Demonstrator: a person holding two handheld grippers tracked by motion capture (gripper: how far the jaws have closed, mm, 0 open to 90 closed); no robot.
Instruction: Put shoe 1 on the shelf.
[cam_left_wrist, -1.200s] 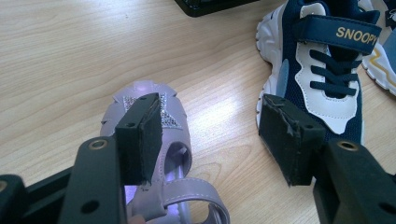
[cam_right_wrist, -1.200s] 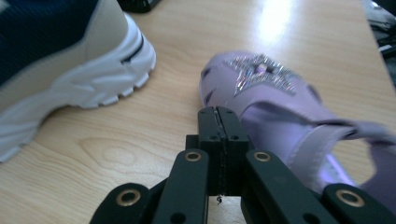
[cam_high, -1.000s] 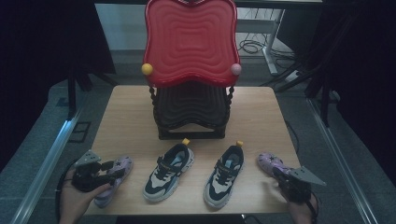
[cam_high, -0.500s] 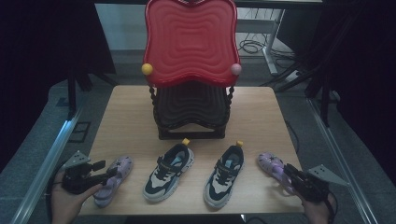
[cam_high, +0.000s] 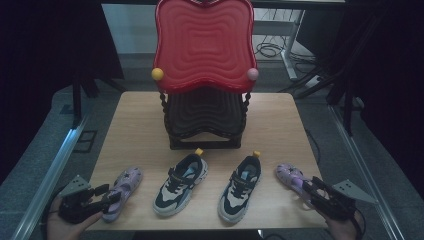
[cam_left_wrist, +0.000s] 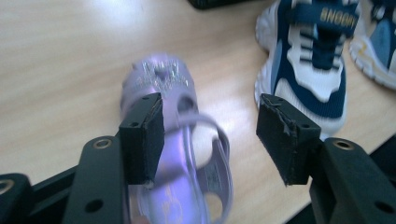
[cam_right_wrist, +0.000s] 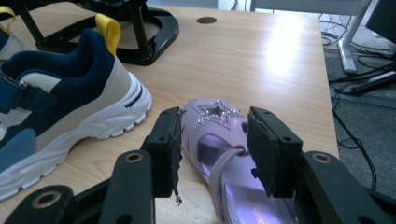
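Backed off toward the table's near edge since 1 second ago, both grippers, with both purple sandals left lying flat on the wood.

Left gripper (cam_high: 102, 196): jaws wide but just closing a little, astride the heel of the left purple sandal (cam_high: 123, 186), one pad at its side, no squeeze seen. Right gripper (cam_high: 314, 187): jaws just opening, now apart, either side of the right purple sandal (cam_high: 291, 177), grip released. Between the 2 sandals, 2 navy-and-white sneakers (cam_high: 180, 183), toes pointing toward the person, in front of the red-topped black rack (cam_high: 204, 90).
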